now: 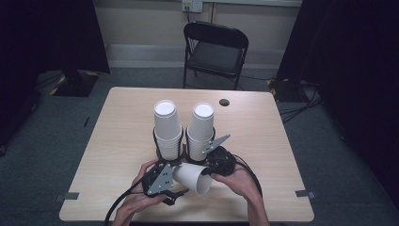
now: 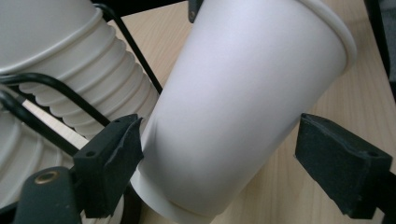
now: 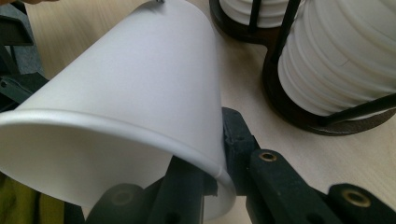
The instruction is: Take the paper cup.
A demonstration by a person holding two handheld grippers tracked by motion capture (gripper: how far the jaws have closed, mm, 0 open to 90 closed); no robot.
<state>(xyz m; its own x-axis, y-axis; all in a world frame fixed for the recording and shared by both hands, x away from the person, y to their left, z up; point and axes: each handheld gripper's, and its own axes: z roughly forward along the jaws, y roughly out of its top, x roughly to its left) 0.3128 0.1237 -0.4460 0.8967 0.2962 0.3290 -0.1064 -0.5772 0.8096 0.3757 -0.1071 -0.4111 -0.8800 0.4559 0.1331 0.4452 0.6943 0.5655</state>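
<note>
The cup [image 1: 192, 177] lies sideways, base toward the left gripper [image 1: 170, 184], whose jaws gape around it; the right gripper [image 1: 212, 165] pinches its rim.

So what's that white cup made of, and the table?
The loose cup looks like matte white paper: thin wall, rolled rim, no shine. The table looks like pale wood or wood-look laminate, given its faint grain lines; which one, I can't tell.
</note>
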